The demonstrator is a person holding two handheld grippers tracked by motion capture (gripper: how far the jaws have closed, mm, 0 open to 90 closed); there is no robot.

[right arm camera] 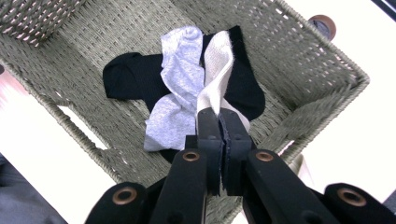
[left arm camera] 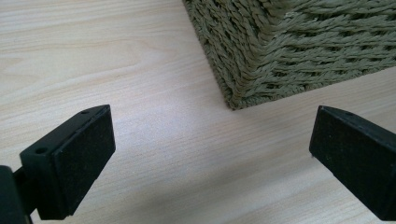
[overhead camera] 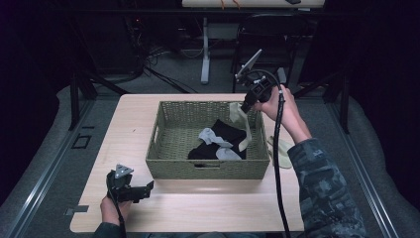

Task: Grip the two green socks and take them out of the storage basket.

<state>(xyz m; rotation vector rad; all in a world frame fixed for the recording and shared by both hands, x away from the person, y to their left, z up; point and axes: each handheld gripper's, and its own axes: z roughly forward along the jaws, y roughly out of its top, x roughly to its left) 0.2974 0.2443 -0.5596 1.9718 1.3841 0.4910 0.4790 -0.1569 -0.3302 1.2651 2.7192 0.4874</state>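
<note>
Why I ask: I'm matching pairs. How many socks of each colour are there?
Cream socks: 2, the held sock in the right gripper and the loose sock on the table beside the basket
Black socks: 2, as far as the heap shows
Grey sock: 1, twisted; it could be two
Total: 5

Basket (overhead camera: 171, 163) mid-table (overhead camera: 198, 208), socks (overhead camera: 218, 141) piled inside, one sock (overhead camera: 283, 152) on table right of basket
</note>
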